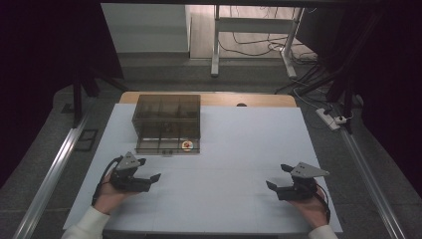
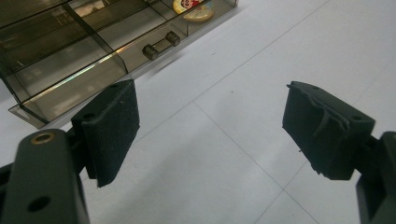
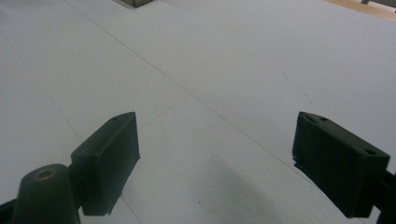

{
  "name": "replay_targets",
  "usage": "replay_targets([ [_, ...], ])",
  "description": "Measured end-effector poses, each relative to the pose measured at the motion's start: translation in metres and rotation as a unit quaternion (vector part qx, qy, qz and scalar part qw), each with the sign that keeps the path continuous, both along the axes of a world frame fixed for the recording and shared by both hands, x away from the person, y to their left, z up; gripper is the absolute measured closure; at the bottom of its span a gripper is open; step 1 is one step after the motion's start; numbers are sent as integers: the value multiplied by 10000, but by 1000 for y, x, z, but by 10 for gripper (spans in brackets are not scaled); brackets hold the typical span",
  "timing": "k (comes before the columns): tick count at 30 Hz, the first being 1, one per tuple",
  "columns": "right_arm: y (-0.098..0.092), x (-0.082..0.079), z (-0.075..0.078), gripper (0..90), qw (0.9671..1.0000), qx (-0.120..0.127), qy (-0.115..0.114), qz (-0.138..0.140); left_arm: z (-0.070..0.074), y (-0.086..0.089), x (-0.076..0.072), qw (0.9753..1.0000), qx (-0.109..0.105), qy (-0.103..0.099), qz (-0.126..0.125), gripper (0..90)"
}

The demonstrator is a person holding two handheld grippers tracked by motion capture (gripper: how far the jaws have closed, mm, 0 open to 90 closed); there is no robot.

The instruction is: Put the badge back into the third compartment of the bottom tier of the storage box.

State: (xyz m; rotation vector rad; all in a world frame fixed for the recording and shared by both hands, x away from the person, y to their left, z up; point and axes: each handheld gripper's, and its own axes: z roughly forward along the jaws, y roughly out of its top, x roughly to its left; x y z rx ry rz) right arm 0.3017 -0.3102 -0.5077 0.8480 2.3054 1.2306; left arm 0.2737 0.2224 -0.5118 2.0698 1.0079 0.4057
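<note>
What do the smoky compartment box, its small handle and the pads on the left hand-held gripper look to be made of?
The smoky-brown divided box looks like tinted clear plastic: see-through walls, glossy reflections. Its small barbell-shaped handle seems metal, given its dull grey sheen, though painted plastic is possible. The black pads of the left hand-held gripper look like matte foam or rubber, with frayed edges.

Compartment box (image 1: 167,123) far-left on table (image 1: 239,149); disc (image 1: 187,145) inside.

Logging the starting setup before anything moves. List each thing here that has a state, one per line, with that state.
Left tool: open, holding nothing, just above the table.
Right tool: open, holding nothing, low over the table.
Smoked clear organizer box: upright on the white table, its bottom drawer pulled out.
Drawer handle: free, untouched.
Round printed item: lying flat in the drawer's front right compartment.
</note>
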Motion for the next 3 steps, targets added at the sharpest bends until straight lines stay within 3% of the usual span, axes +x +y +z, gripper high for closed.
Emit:
replay_targets([
  [3,0,-1,0,144,10000,-20,-5,4,0,0,1,10000,-12,8,17,186],
])
